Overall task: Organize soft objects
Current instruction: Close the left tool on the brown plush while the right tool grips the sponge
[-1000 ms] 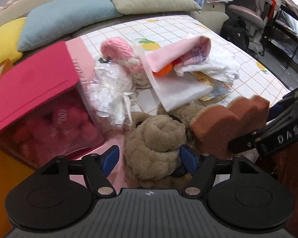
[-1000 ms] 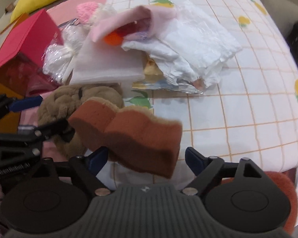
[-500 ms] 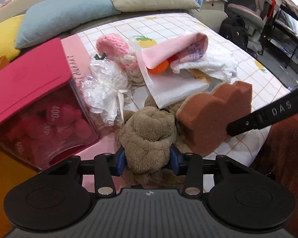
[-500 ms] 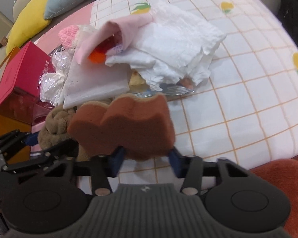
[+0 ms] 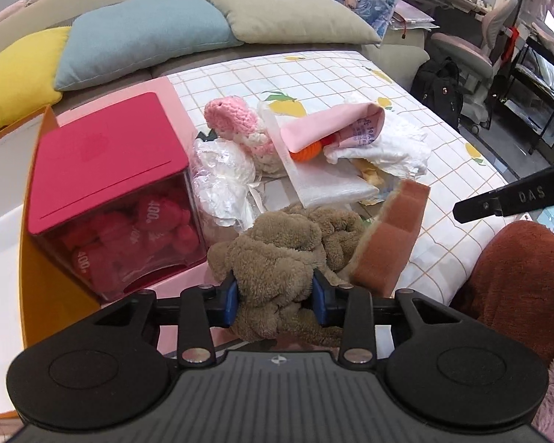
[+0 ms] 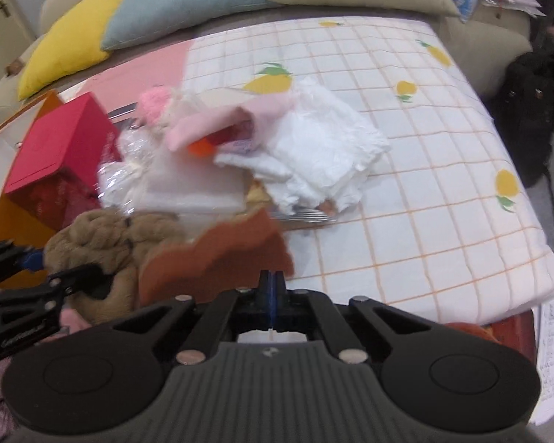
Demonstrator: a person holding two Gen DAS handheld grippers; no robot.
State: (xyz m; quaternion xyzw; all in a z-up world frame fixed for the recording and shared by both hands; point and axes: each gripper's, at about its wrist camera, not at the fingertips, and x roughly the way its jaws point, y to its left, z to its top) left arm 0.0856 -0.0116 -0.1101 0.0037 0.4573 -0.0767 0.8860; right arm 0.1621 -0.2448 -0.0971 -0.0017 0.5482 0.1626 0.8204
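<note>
My left gripper [image 5: 275,297] has its jaws clamped on the tan knotted plush toy [image 5: 277,254]; my right gripper [image 6: 271,288], at three o'clock, has jaws pressed together.

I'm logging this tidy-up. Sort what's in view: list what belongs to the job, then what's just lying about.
In the job:
- brown plush toy, clamped in the left gripper
- brown sponge, leaning against the plush
- right gripper, shut on nothing

Lying about:
- red box
- pink knitted toy
- white cloth
- cushions
</note>
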